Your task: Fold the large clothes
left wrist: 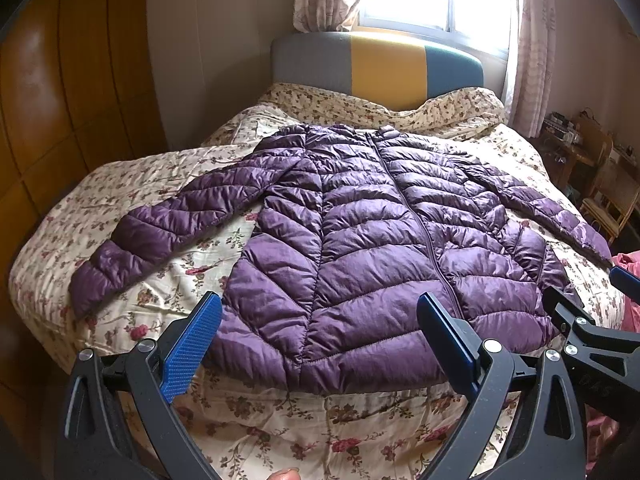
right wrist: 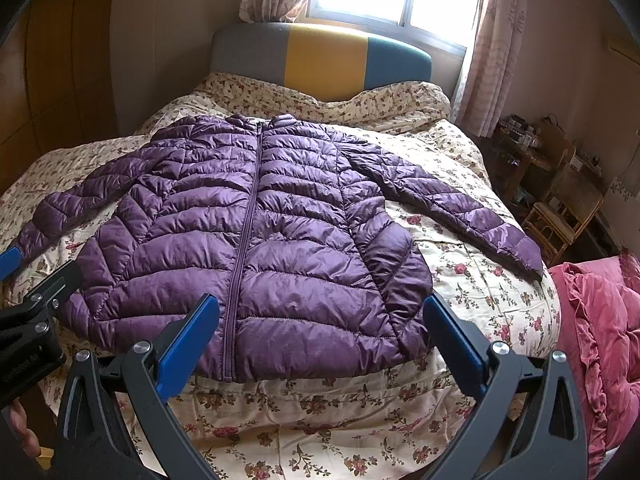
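Observation:
A purple quilted puffer jacket (left wrist: 360, 240) lies flat and zipped on the bed, front up, both sleeves spread outward; it also shows in the right wrist view (right wrist: 248, 240). My left gripper (left wrist: 320, 312) is open and empty, held above the jacket's hem. My right gripper (right wrist: 320, 312) is open and empty, also above the hem, further right. The right gripper shows at the right edge of the left wrist view (left wrist: 592, 320), and the left gripper at the left edge of the right wrist view (right wrist: 32, 304).
The bed has a floral quilt (left wrist: 320, 432) and a grey, yellow and teal headboard (left wrist: 384, 64). A wooden wardrobe (left wrist: 60, 120) stands left. A pink blanket (right wrist: 600, 328) lies right of the bed. Wooden chairs and a cluttered table (right wrist: 552, 184) stand at the right under the window.

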A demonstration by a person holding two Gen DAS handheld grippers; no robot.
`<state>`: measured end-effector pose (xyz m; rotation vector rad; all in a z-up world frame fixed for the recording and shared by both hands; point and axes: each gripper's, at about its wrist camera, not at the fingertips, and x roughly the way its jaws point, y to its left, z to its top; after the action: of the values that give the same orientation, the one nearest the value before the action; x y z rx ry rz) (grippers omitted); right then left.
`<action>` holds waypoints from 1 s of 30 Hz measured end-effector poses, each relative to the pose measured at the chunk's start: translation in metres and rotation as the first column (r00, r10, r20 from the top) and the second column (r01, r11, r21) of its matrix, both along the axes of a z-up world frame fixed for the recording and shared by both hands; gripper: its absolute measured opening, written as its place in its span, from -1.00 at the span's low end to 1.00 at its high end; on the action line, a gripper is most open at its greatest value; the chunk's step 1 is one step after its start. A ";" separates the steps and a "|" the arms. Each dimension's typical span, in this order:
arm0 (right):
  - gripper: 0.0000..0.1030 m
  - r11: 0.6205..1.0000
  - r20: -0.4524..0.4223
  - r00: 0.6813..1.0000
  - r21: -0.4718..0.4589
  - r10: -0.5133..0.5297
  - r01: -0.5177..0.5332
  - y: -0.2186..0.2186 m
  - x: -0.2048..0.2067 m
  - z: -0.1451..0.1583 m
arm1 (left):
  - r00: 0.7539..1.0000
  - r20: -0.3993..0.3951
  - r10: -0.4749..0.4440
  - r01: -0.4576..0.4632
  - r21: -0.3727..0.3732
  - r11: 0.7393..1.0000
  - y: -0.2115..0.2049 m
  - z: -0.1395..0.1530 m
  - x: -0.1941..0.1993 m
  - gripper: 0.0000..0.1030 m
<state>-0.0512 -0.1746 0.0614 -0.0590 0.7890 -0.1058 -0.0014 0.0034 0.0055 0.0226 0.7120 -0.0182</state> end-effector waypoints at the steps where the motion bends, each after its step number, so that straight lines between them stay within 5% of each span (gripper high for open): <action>1: 0.96 1.000 0.001 1.000 0.001 -0.001 0.001 0.000 0.000 0.000 | 1.000 -0.001 0.001 -0.001 -0.001 1.000 0.000 0.000 0.001 0.89; 30: 0.96 1.000 -0.004 1.000 -0.001 0.001 -0.001 -0.004 0.000 -0.003 | 1.000 -0.005 0.002 -0.002 -0.004 1.000 0.002 -0.003 -0.001 0.89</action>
<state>-0.0514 -0.1783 0.0583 -0.0605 0.7926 -0.1048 -0.0024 0.0052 0.0020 0.0179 0.7169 -0.0175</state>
